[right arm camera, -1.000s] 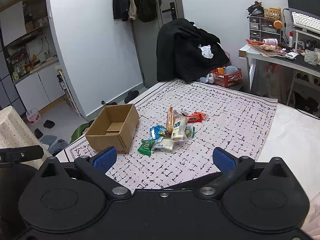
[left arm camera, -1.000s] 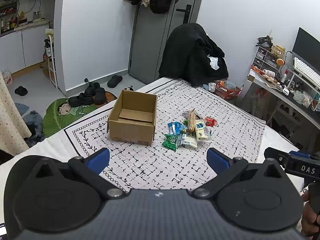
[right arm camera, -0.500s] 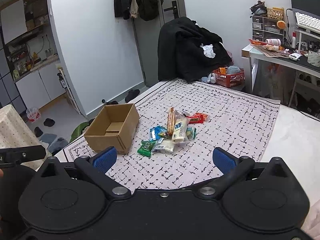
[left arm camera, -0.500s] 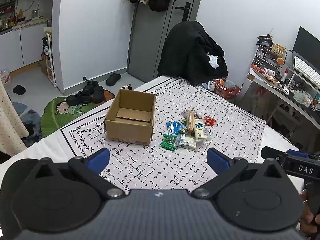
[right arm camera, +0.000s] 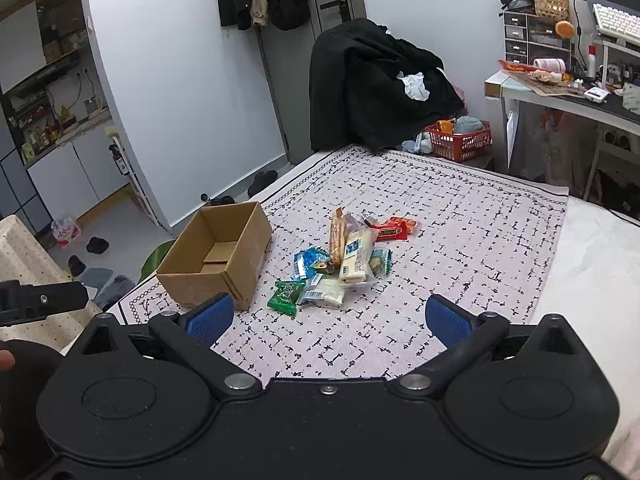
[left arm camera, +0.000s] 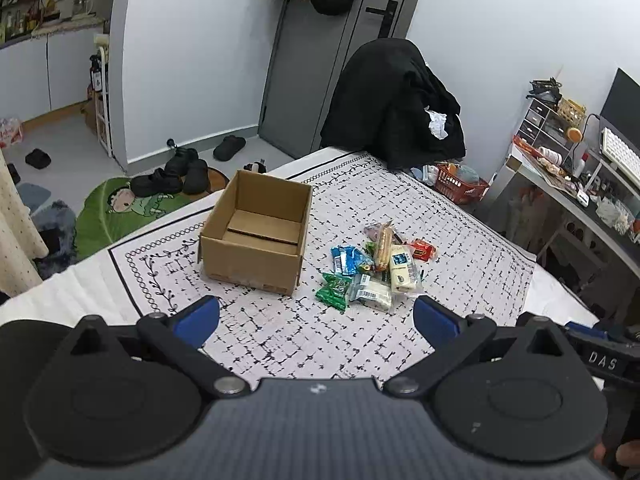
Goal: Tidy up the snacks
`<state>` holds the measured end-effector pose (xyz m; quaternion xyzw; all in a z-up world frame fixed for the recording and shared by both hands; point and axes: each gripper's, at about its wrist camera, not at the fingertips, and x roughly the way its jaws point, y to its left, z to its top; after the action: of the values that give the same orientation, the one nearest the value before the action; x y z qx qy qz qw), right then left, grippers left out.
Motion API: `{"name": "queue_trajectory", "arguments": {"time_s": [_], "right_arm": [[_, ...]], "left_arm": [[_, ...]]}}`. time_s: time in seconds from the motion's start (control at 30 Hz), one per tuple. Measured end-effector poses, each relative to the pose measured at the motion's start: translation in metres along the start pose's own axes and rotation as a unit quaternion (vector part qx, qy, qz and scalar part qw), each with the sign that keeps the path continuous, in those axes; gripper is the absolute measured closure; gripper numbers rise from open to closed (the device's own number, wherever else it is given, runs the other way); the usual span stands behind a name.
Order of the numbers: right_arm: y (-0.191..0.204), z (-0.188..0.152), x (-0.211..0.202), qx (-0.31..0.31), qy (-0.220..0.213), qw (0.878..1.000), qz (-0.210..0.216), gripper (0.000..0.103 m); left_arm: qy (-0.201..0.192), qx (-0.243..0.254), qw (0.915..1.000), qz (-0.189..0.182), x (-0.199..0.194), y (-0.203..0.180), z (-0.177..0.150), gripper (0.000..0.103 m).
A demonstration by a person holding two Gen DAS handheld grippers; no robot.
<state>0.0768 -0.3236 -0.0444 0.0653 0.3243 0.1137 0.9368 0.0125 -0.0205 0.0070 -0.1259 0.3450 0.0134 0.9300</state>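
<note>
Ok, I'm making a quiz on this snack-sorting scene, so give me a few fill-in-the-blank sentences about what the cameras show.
1. The cardboard box holds ____ snacks so far.
2. Both the left gripper and the right gripper are ____.
3. The snack pile lies on the patterned cloth, to the ____ of the box in both views.
4. The packet nearest the grippers is coloured ____.

Missing words: no; open; right; green

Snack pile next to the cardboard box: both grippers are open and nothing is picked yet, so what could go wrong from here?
1. The snack pile overlaps, so closing on the green packet may drag the white packet along.
2. The cardboard box is light and open-topped; a bump from the left gripper could slide it on the patterned cloth.
3. The right gripper approaches the same pile, so the two could collide.
</note>
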Motion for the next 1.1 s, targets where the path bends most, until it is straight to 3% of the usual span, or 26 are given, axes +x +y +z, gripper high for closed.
{"name": "queue_trajectory", "arguments": {"time_s": [0.37,1.1], "right_arm": [[-0.019,0.004,0.031,0.031,0.014,0.999,0.005,0.0],[-0.043,0.008,0.103,0.049,0.059,0.996,0.038,0.0]], "left_arm": [[0.016,-0.04,0.9988,-0.025,0.032,-0.011,0.008,0.0],[0.073,-0.054,0.9959,-0.001,0.123,-0.032,0.011,0.0]]}}
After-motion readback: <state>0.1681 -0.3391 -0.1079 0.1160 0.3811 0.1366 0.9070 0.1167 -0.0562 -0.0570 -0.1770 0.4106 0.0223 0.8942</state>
